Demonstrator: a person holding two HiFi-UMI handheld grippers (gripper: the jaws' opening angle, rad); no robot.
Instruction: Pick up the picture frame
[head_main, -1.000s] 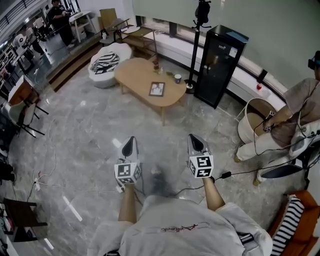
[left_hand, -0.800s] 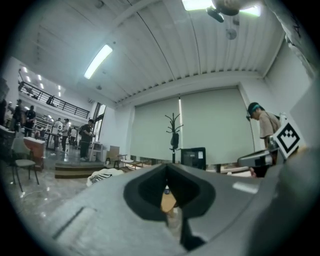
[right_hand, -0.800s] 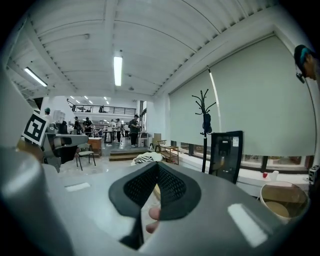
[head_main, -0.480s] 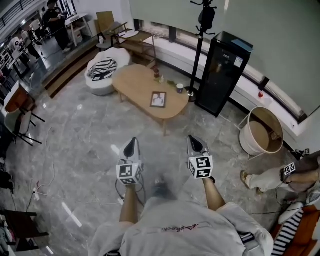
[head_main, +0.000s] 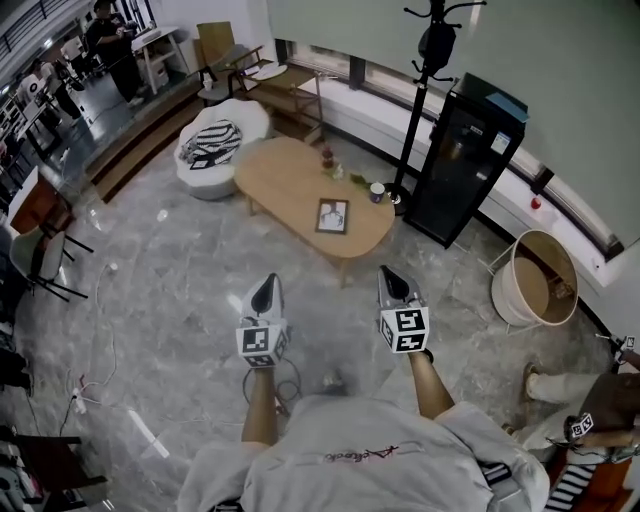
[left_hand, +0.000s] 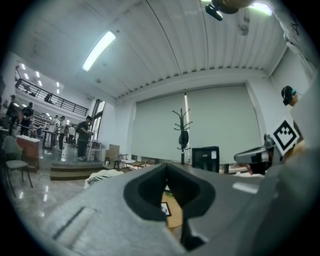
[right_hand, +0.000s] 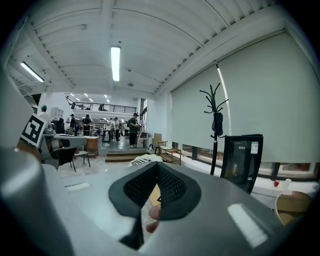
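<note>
The picture frame (head_main: 332, 216) lies flat on the oval wooden coffee table (head_main: 290, 180), near the table's right end, well ahead of me. It peeks through the jaw gap in the left gripper view as a small dark-edged picture frame (left_hand: 164, 209). My left gripper (head_main: 264, 291) and right gripper (head_main: 394, 282) are held side by side over the marble floor, short of the table. Both are shut and hold nothing.
A cup (head_main: 377, 191) and small items (head_main: 327, 159) stand on the table's far side. A white seat with a striped cloth (head_main: 213, 140) is left of the table. A black cabinet (head_main: 470, 160), a coat stand (head_main: 430, 60) and a round tub (head_main: 535, 280) are to the right. Cables (head_main: 95, 370) trail across the floor.
The table, cabinet and tub have come nearer and shifted right in the head view as I move forward. The seated person at right has slid out to the lower right corner. Both grippers stay shut.
</note>
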